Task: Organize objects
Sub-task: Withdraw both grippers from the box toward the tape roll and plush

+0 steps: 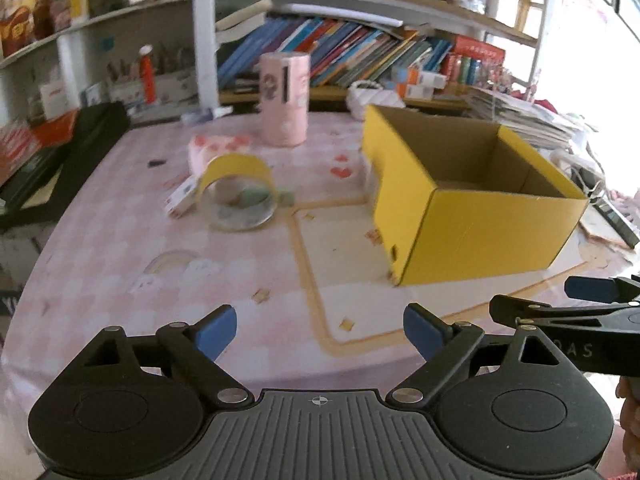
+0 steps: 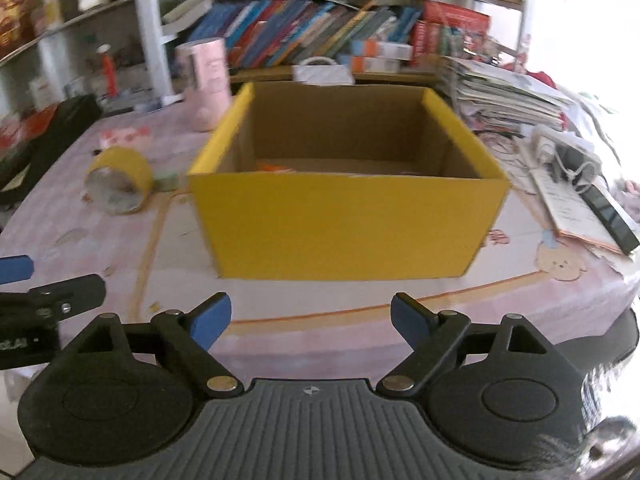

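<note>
Pink checked tablecloth [image 1: 100, 240] over a table, cluttered bookshelves behind; a tan taped outline marks a zone on the cloth.

Nearest: left gripper [image 1: 320, 330], blue-padded fingers spread wide, holding nothing. Right gripper [image 2: 311, 320], likewise wide apart and empty, low over the near table edge, facing the box.

Middle: open yellow cardboard box [image 2: 344, 224], sitting on the taped zone; something orange shows on its floor, unclear what. Judged light and stiff-walled; a rim pinch would serve.

Left of the box, well apart: wide yellow roll of tape [image 1: 240, 192], lying tilted on its side. Judged light, rigid, prone to rolling; best gripped across the ring wall. Small white carton [image 1: 180, 200] touching it; a pale green item just behind, unclear.

Farthest: tall pink cylindrical canister [image 1: 285, 98], upright; probably light, smooth, easily tipped.
</note>
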A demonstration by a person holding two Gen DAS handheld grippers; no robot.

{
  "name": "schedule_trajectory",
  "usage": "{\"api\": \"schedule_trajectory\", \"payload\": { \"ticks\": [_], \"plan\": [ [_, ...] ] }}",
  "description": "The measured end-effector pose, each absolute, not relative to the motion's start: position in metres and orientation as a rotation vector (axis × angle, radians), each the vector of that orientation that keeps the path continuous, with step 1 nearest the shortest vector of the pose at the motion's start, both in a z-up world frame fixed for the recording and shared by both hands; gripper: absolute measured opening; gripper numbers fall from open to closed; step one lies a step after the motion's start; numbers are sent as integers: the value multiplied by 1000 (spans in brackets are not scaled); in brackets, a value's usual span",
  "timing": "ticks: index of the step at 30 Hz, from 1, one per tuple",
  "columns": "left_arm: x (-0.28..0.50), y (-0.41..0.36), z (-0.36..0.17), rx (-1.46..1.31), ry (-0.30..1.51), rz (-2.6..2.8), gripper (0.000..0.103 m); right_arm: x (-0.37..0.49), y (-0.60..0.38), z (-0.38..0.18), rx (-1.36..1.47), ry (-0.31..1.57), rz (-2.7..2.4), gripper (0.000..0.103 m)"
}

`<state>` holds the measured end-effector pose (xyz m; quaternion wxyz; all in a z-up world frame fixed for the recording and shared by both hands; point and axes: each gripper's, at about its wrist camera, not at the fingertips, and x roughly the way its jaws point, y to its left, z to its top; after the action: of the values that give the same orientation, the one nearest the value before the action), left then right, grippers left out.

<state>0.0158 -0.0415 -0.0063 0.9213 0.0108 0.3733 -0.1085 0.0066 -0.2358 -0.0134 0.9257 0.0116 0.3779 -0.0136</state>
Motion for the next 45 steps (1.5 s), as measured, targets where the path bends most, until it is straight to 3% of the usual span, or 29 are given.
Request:
{"api": "schedule_trajectory", "payload": {
  "ticks": [23, 29, 45],
  "plan": [
    [-21, 44, -7, -6, 779, -84, 93, -19, -138, -22, -44, 760, 121, 86],
    [-24, 62, 0, -13, 755, -55, 97, -16, -123, -16, -41, 742, 140, 88],
    [-5, 74, -3, -39, 769, -49, 97, 4, -117, -14, -10, 745, 136, 89]
  ]
}}
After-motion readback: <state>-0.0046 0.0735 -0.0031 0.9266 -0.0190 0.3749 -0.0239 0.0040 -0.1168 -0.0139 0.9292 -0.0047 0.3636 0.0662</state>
